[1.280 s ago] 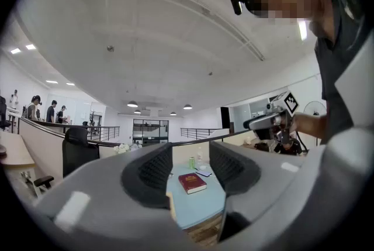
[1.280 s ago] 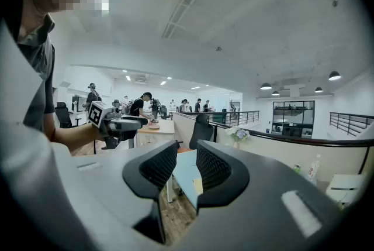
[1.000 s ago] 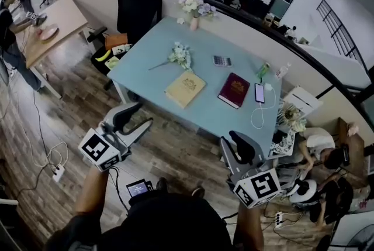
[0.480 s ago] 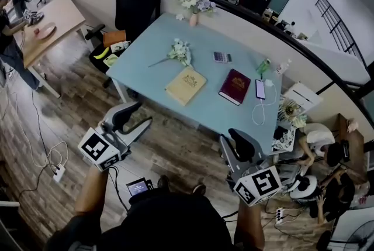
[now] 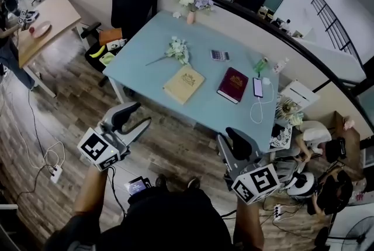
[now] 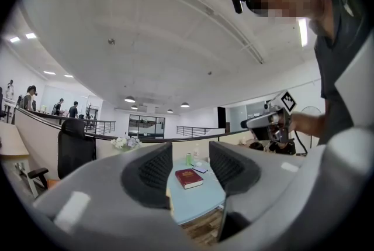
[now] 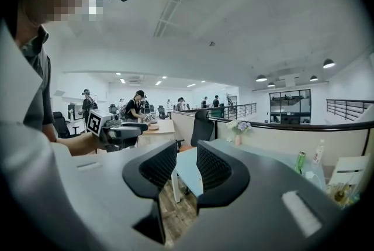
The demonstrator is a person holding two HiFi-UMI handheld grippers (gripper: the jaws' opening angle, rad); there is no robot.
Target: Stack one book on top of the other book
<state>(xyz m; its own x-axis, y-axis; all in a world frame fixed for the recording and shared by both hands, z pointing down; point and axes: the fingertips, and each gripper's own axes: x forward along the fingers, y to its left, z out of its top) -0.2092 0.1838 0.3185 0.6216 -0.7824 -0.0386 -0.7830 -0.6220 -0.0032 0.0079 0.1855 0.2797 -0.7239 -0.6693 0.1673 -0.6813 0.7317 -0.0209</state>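
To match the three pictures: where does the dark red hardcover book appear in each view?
Head view: dark red hardcover book on the light blue table, right of centre.
Left gripper view: the book, low centre of the picture.
Right gripper view: not in it.
Shared landmark: vase of pale flowers.

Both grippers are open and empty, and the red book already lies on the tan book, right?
Not stacked: the head view shows the red book beside the tan book, apart on the blue table. The left gripper and right gripper are open and empty, as you said.
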